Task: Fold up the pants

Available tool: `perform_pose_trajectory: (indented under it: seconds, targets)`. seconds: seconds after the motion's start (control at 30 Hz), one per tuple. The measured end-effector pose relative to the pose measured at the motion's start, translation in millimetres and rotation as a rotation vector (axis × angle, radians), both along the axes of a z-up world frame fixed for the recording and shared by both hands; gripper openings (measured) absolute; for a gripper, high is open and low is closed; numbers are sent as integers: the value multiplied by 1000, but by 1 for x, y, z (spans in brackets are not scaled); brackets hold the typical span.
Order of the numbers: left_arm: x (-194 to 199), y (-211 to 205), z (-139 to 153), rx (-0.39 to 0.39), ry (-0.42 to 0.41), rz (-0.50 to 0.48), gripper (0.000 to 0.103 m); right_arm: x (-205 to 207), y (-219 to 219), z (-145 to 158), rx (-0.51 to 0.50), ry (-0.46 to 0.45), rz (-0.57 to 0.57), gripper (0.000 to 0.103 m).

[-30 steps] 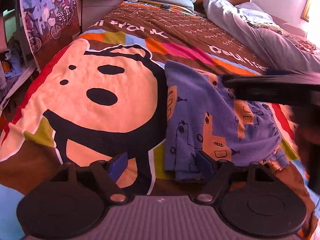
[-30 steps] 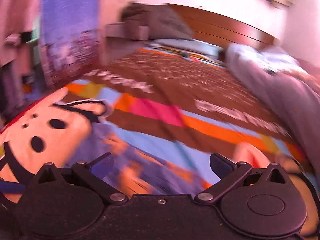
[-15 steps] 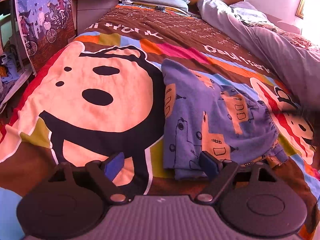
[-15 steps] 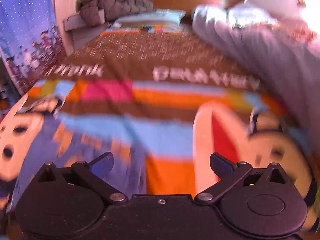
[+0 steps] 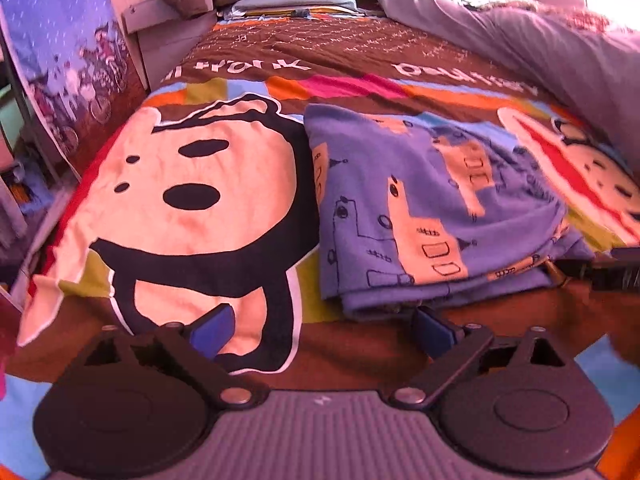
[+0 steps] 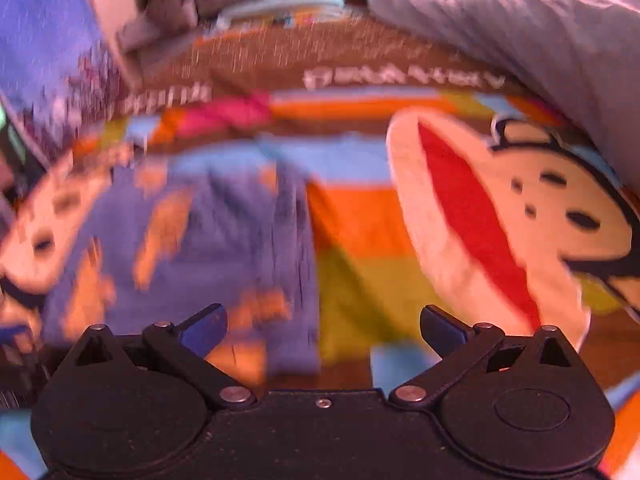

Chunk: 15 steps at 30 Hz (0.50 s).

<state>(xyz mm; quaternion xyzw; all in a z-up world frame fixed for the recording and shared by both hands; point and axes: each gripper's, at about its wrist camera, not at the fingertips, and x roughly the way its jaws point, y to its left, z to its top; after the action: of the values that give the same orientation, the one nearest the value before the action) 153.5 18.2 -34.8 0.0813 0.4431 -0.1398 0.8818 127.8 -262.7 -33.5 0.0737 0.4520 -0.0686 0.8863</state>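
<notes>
Now both hand-held grippers — left (image 5: 320, 326), right (image 6: 322, 326) — spread, grasping nothing. Pants (image 5: 432, 208) already folded near bed (image 5: 344, 48) foot edge; pinch near hem squarely, all layers.

We count one folded pair of pants (image 5: 420, 208), two monkey faces (image 5: 200, 200) on one bedspread (image 5: 340, 52), and two grippers (image 5: 322, 328).

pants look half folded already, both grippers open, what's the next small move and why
Probably bring the left gripper forward to pinch the near edge of the pants. Its fingers are spread and empty just short of that edge, where stacked layers show, and the pants lie flat on the bedspread. The right gripper is also open and empty, at the pants' right edge, though its view is blurred.
</notes>
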Motion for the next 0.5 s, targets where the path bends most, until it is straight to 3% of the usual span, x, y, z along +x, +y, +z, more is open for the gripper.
perform_pose_trajectory:
  seconds: [0.03,0.07,0.5]
  targets:
    - [-1,-1,0,11,-5,-2,99,-5,1,-11,-13,29,2,102]
    - [-2,-1,0,16,-8,-3,99,-10,1,-13,-13,-4,-5,102]
    - [-1,0,0,28,-10,14,102,-19,3,-12,-17,-15,-20,102]
